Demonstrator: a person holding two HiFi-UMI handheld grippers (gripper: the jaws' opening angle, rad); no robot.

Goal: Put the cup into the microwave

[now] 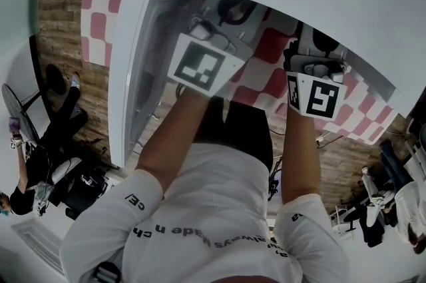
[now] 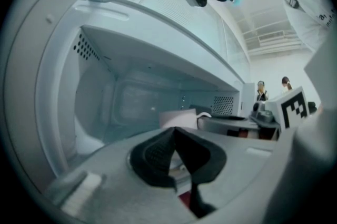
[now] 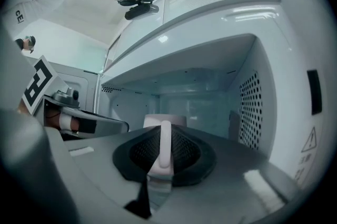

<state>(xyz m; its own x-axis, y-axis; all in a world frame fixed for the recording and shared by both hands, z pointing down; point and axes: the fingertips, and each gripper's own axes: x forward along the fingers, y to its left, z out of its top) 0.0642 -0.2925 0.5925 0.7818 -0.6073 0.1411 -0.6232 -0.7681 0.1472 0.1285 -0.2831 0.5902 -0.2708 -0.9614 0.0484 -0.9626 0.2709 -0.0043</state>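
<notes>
Nearest, the right tongs [image 3: 164, 136] are clenched on the handle [image 3: 165, 146] of the cup [image 3: 165, 122], the pads pinching it from both sides. The left tongs [image 2: 174, 136] are closed at the tips with nothing between them and take no part.

The cup hangs just beyond the right tongs at the open mouth of the microwave [image 3: 251, 107]. Whether its base touches the cavity floor cannot be told.

To finish well, carry it in level, clear of the perforated side wall, set the base flat, and only then let go.

The cup is plain white and straight-sided with a loop handle. It looks rigid and light.
</notes>
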